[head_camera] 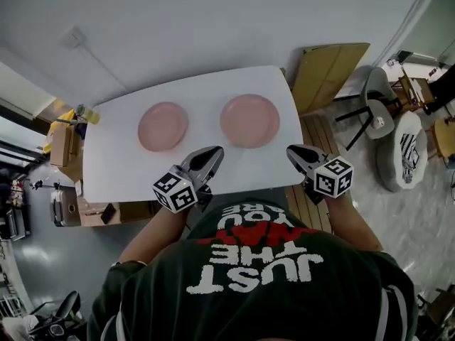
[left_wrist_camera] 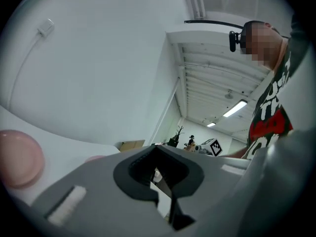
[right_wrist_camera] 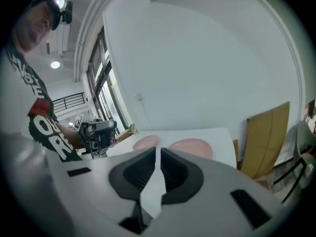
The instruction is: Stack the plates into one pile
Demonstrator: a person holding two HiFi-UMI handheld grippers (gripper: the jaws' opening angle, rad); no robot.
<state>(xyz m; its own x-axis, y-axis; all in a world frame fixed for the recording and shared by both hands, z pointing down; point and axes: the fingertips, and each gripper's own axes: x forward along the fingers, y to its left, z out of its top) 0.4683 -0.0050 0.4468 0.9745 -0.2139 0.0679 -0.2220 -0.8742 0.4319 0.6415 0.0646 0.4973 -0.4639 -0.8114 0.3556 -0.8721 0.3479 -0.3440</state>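
Observation:
Two pink plates lie side by side on the white table (head_camera: 121,169), the left plate (head_camera: 163,126) and the right plate (head_camera: 249,120), with a gap between them. My left gripper (head_camera: 215,152) hovers over the table's near edge, just in front of that gap, its jaws shut and empty. My right gripper (head_camera: 292,150) hangs at the table's near right corner, shut with nothing in it. In the left gripper view (left_wrist_camera: 157,149) one plate (left_wrist_camera: 17,157) shows at far left. The right gripper view (right_wrist_camera: 159,150) shows both plates (right_wrist_camera: 191,146) beyond the jaws.
A cardboard sheet (head_camera: 327,73) leans at the table's right end, with a wooden pallet (head_camera: 314,130) below it. Grey chairs (head_camera: 375,109) stand further right. Boxes and a yellow-topped bottle (head_camera: 85,114) sit off the table's left end.

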